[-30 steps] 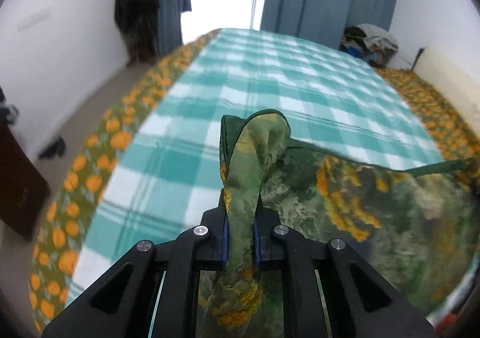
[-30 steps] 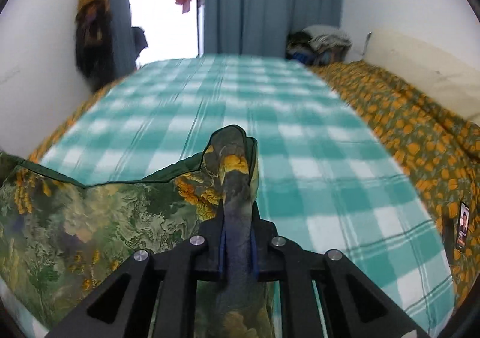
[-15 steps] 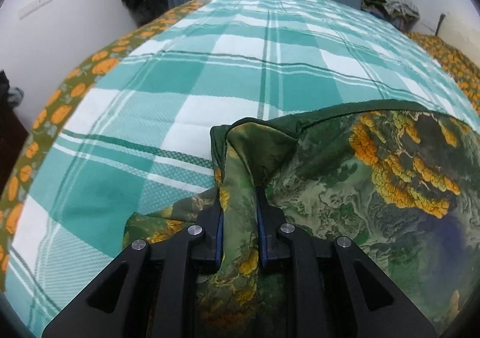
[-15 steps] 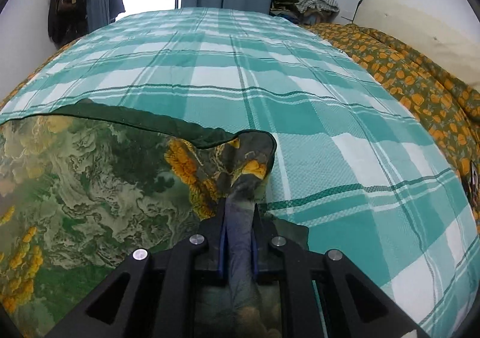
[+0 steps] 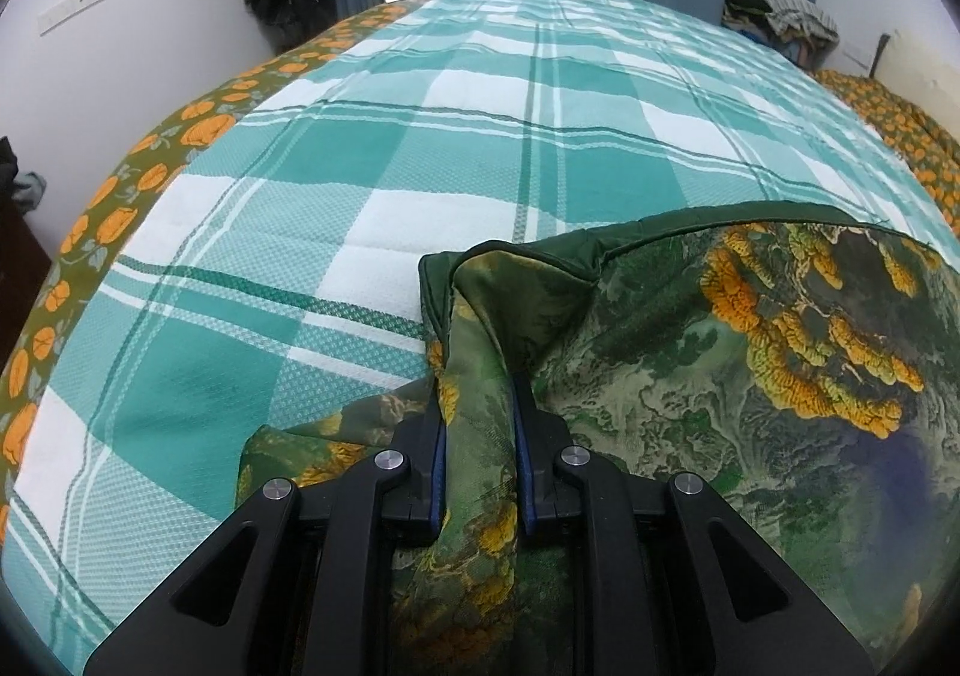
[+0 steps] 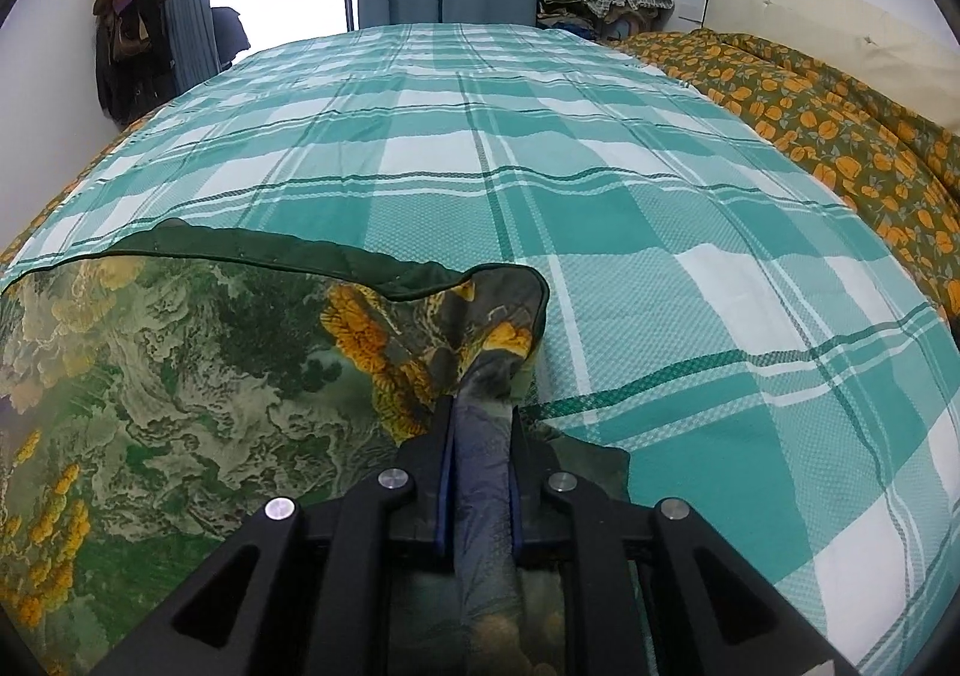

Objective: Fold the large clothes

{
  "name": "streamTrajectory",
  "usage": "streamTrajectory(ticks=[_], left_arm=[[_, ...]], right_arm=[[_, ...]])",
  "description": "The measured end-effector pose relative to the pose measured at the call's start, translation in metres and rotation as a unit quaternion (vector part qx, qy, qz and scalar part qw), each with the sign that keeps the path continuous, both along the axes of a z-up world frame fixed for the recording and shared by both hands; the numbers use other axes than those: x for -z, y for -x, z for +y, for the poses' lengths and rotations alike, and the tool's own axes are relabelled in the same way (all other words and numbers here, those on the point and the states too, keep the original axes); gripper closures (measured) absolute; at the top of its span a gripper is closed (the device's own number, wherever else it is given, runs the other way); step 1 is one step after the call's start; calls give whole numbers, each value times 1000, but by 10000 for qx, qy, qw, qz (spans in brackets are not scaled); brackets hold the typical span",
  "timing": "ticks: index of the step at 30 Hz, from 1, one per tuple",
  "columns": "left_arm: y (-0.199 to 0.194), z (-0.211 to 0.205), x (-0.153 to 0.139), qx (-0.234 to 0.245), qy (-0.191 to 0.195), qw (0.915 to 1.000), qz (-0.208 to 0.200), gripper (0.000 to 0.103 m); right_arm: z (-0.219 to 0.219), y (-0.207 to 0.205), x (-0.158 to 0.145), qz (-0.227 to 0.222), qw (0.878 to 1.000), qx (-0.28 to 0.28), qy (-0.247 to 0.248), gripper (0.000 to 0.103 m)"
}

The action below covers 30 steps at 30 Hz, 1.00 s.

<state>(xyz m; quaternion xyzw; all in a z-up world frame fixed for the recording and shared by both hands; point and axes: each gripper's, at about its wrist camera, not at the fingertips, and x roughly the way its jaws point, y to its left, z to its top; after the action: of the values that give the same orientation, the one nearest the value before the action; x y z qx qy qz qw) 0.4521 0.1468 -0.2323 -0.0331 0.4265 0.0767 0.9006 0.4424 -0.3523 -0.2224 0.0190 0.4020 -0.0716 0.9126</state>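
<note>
Cloth [image 5: 690, 376] lies on bed [image 5: 480, 147]; left claw [image 5: 480, 406] & right claw [image 6: 480, 424] each pinch a corner at 6.

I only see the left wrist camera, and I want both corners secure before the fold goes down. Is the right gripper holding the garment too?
Observer: Yes. The right gripper is shut on the other corner of the garment, with the fabric bunched between its pads.
Operator: What lies to the right of that corner?
Observer: Only the checked sheet, as far as the orange floral bedding.
Operator: Is there anything past that bedding?
Observer: A cream cushion or headboard runs along the wall behind it. I cannot tell which it is.
</note>
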Motion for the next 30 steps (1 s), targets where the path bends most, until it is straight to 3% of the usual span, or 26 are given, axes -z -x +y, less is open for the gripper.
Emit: streamTrajectory(ticks=[13, 15, 18, 20, 21, 23, 24, 27, 30], left_arm=[[0, 0, 0, -6, 25, 10000, -10, 85], [1, 0, -2, -28, 53, 10000, -17, 81], [1, 10, -9, -138, 302, 9994, 91, 64], [4, 22, -22, -248, 607, 9977, 175, 34], [8, 28, -30, -303, 718, 9968, 156, 30], [25, 36, -56, -384, 827, 9958, -53, 29], [34, 34, -71, -358, 764, 9963, -155, 29], [54, 13, -107, -30, 565, 9973, -464, 23], [60, -42, -132, 734, 581, 9938, -607, 14]], right_arm=[[0, 0, 0, -20, 10000, -1, -17, 87], [-1, 1, -1, -35, 10000, -5, -22, 87], [-2, 0, -5, 35, 10000, -27, -83, 86], [-8, -4, -12, 204, 9996, -81, -200, 84], [-10, -5, -18, 268, 9993, -95, -255, 83], [-22, -2, -36, 279, 9985, -98, -462, 65], [-27, 3, -48, 180, 9981, -116, -574, 46], [-36, 23, -85, -289, 9979, -180, -546, 42], [-29, 42, -110, -585, 9946, -506, -686, 42]])
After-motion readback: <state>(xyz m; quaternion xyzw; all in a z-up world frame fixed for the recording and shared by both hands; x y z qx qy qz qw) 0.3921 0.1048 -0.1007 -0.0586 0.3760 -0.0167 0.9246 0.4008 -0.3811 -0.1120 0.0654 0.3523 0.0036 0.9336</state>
